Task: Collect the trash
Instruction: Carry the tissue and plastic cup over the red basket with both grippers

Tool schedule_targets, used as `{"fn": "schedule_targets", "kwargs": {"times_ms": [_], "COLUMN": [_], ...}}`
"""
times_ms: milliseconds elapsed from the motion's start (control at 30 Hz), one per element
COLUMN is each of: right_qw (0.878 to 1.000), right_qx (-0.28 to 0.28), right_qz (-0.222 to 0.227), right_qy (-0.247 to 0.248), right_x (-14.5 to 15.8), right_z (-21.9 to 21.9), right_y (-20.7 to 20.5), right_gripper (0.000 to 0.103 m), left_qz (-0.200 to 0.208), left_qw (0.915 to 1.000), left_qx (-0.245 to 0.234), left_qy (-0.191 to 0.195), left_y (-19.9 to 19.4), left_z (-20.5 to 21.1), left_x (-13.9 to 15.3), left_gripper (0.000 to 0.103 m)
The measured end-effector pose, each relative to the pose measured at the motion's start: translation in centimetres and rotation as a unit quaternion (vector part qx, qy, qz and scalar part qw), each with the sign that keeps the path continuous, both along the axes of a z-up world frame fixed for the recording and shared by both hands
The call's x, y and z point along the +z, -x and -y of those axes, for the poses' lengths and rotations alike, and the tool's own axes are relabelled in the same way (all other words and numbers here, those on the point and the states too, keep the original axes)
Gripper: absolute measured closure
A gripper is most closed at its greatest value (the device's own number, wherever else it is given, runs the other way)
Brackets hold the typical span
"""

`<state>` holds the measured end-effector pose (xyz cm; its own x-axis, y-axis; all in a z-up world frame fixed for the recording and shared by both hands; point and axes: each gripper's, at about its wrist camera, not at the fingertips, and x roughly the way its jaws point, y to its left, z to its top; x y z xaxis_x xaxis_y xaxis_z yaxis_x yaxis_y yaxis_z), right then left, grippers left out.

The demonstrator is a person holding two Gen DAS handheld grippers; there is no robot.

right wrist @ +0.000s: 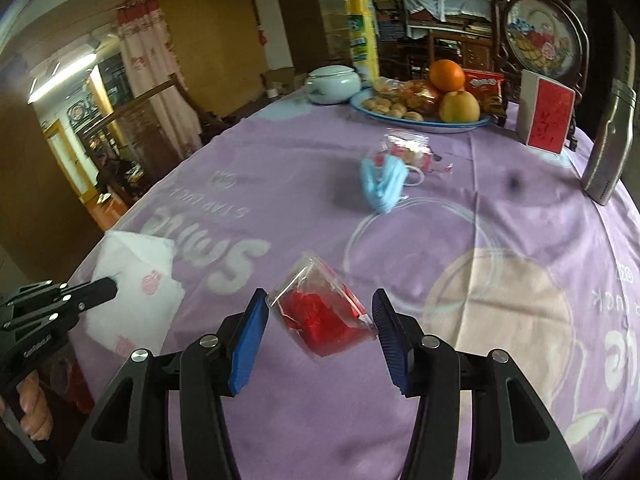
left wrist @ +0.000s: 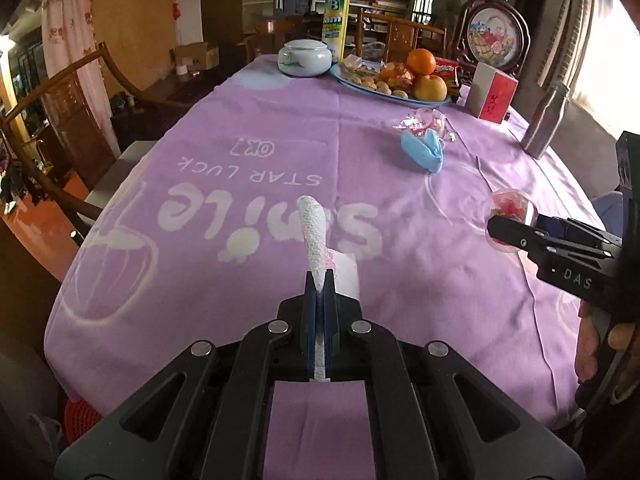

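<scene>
Left wrist view: left hand-held gripper (left wrist: 320,280), jaws pressed together on a white embossed paper napkin (left wrist: 314,224), raised over the purple-clothed surface (left wrist: 240,128). Far right: crumpled blue face mask (left wrist: 422,152).

Right wrist view: right hand-held gripper (right wrist: 320,320), jaws wide apart; a clear plastic bag with red contents (right wrist: 320,320) sits between them, contact unclear.
</scene>
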<state>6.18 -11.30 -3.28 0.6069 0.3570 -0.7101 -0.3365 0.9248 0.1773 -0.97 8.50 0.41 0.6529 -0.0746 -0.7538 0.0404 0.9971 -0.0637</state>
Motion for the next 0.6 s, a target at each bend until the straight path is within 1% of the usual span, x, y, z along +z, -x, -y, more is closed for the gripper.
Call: {"fn": "schedule_targets", "kwargs": {"times_ms": [100,267,367,500,600], "right_qw": [1.000,0.999,0.999,0.996,0.991], "right_qx": [0.013,0.034,0.050,0.088,0.134], "right_qz": [0.003,0.008,0.011,0.017,0.025], "right_qy": [0.004,0.001,0.000,-0.006,-0.012], "right_x": [0.2,0.7,1.0,1.6,2.4], "right_z": [-0.9,-2.5,-3.8,-6.5,-9.8], "right_y": [1.3,3.1,4.2,6.0,7.7], "right_gripper": [0.050,0.050,0.050,0.050,0.050], "left_qz": [0.005,0.017,0.036,0.051,0.060], "left_qw": [0.9999,0.9997,0.9990,0.9974,0.9953], "left_qx": [0.005,0.015,0.027,0.049,0.073], "left_qy": [0.008,0.007,0.007,0.017,0.023], "left_y": [1.3,3.6,5.5,7.9,10.2], "left_z": [-0.6,-1.7,-2.9,-5.0,-7.2], "left_x": [0.1,0.7,1.3,1.8,2.0], "left_gripper": [0.099,0.099,0.099,0.099,0.099]}}
